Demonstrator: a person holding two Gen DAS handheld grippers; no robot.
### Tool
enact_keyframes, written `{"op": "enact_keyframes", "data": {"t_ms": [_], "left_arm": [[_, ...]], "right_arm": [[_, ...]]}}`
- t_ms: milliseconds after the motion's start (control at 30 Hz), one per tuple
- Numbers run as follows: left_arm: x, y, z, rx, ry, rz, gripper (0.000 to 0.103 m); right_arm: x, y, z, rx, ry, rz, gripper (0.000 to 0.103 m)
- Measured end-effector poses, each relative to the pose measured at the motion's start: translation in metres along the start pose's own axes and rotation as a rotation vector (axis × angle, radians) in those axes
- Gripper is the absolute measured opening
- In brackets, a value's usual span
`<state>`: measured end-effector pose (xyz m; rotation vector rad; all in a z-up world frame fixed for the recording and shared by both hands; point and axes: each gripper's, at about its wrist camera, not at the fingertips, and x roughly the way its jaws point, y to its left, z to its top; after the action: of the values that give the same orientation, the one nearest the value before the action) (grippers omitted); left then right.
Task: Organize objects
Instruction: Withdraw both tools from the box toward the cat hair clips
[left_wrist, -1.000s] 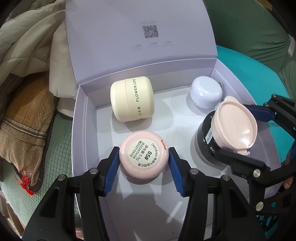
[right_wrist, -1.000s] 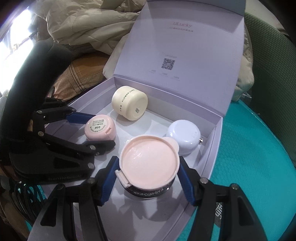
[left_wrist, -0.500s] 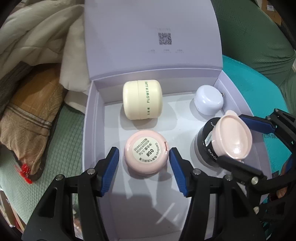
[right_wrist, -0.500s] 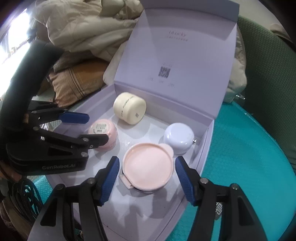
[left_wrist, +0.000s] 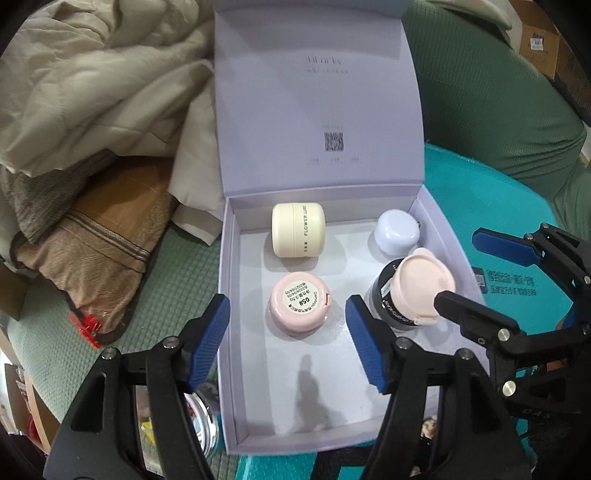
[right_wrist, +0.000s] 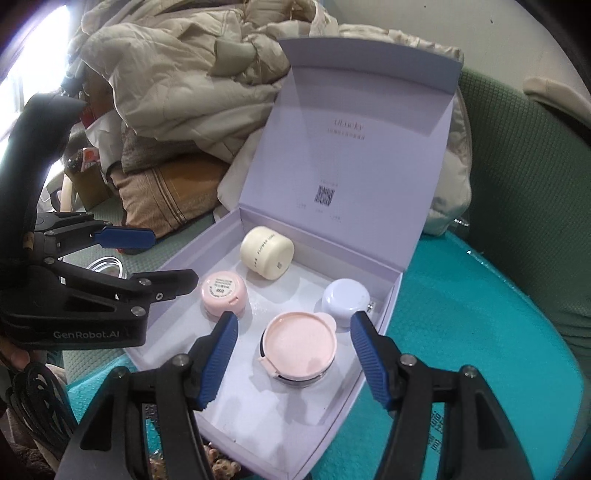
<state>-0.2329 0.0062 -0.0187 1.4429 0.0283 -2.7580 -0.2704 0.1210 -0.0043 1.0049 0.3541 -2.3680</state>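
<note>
An open lilac box (left_wrist: 229, 332) (right_wrist: 373, 354) holds a cream jar on its side (left_wrist: 298, 230) (right_wrist: 266, 257), a small pink jar (left_wrist: 299, 303) (right_wrist: 223, 294), a pale lilac round case (left_wrist: 398, 231) (right_wrist: 345, 301) and a black jar with a pink lid (left_wrist: 417, 295) (right_wrist: 298, 347). My left gripper (left_wrist: 288, 343) is open and empty, above and short of the pink jar. My right gripper (right_wrist: 291, 358) is open and empty, above and short of the black jar. Each gripper shows in the other's view.
The box lid (left_wrist: 317, 96) stands upright at the back. A beige quilted coat (right_wrist: 177, 74) and a tan striped cushion (left_wrist: 96, 258) lie to the left. The box rests on a teal mat (right_wrist: 480, 332); a green chair (left_wrist: 480, 92) is behind. A glass jar (right_wrist: 105, 267) stands left of the box.
Both grippers let go of their jars, opened and pulled back and up. The pink jar and the black jar with the pink lid now stand free in the box.
</note>
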Motion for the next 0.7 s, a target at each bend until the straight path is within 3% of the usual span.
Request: {"op": "enact_keyframes", "data": {"t_ms": [67, 200, 700], "left_arm": [[0.014, 0.025, 0.037, -0.009, -0.012, -0.002, 0.066], [0.012, 0.037, 0.027, -0.018, -0.042, 0.007, 0.072], [-0.071, 0.035, 0.004, -0.029, -0.149, 0.038, 0.083]], "right_arm": [[-0.01, 0.001, 0.002, -0.001, -0.018, -0.004, 0.068], [-0.03, 0.004, 0.005, -0.003, -0.053, -0.012, 0.071], [-0.094, 0.018, 0.005, -0.006, -0.127, -0.04, 0.076]]}}
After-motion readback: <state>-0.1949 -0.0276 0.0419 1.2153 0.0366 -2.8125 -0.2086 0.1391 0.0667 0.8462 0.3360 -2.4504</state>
